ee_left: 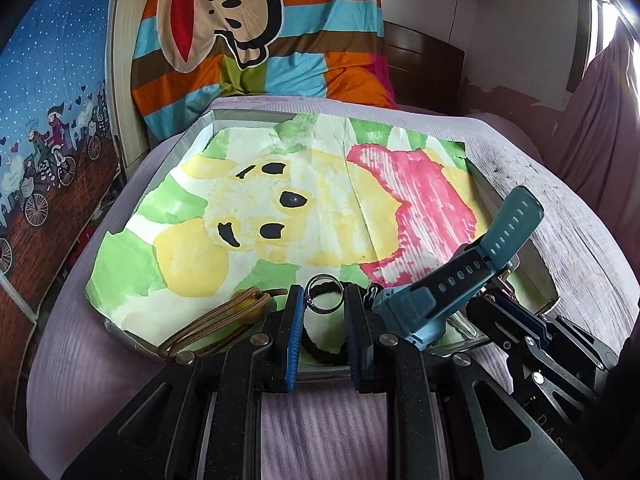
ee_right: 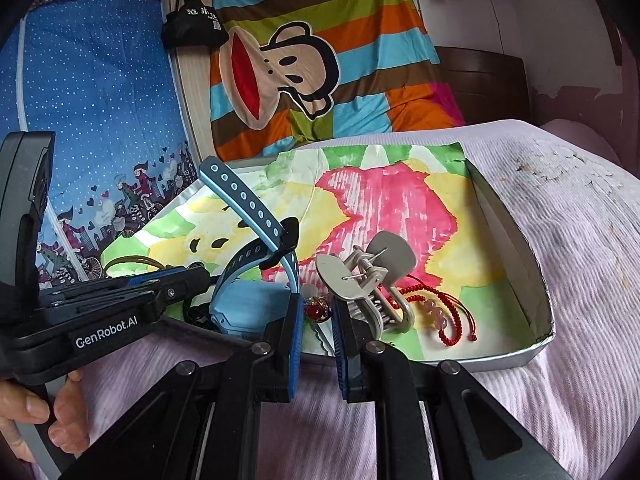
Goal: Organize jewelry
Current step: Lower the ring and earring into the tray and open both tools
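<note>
The metal ring (ee_left: 324, 295) stands on edge directly ahead of my left hand-held gripper (ee_left: 323, 312), between its blue-padded fingers (ee_left: 295, 320), at the near end of the shallow tray (ee_right: 516, 354). The fingers are parted, and I cannot tell whether either pad touches the ring, so I judge it framed rather than grasped. A black cord loop hangs below the ring.

My right hand-held gripper (ee_right: 318, 320) likewise stands released, its fingers flanking a red-and-gold bead ring (ee_right: 317, 308) that lies on the tray's painted paper lining (ee_right: 400, 208).

Between the two grippers lies a blue rubber watch (ee_right: 244, 300), its perforated strap rising up and away. A grey plastic hair claw (ee_right: 368, 276), sprung and toothed, sits just right of the right gripper; beyond it lies a red braided cord bracelet (ee_right: 444, 312) with pale pink beads. A tan elastic cord (ee_left: 224, 320) lies left of the left gripper, draped over the tray's rim. The tray rests on a ribbed lilac bedspread (ee_right: 580, 280).
</note>
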`<state>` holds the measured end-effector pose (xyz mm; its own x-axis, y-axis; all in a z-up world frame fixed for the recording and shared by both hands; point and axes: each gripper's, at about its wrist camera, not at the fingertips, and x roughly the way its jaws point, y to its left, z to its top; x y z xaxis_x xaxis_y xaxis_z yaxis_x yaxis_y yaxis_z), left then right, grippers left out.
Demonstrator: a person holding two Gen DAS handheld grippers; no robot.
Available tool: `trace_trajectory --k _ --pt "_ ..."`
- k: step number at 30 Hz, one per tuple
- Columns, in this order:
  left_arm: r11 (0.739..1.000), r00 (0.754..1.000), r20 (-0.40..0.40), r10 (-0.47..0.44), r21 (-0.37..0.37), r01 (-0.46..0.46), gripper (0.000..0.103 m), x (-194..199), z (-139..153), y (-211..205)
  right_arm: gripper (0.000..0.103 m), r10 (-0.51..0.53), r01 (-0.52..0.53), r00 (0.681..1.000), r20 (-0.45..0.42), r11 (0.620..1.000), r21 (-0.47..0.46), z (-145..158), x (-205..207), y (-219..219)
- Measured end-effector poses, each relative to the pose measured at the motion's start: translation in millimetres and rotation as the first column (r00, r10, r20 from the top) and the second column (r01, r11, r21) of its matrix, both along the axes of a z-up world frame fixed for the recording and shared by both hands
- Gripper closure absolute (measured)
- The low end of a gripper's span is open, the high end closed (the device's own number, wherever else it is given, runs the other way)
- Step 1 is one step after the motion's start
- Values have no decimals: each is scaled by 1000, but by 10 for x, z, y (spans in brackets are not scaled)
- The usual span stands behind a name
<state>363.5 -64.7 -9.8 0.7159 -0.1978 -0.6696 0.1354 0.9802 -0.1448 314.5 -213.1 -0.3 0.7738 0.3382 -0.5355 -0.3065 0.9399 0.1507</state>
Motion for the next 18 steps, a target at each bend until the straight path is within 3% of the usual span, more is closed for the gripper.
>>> trace_trajectory --k 11,14,18 --pt "1000 1000 12 -8 -8 8 86 -18 6 30 89 -3 2 1000 7 1000 6 6 -16 -10" --pt "1000 1000 27 -3 -29 4 86 -48 19 73 83 -1 1 1000 20 1000 10 15 -44 -16" --pt "998 999 46 10 -61 -8 76 -131 52 150 77 -7 7 999 46 1000 0 43 -118 -11"
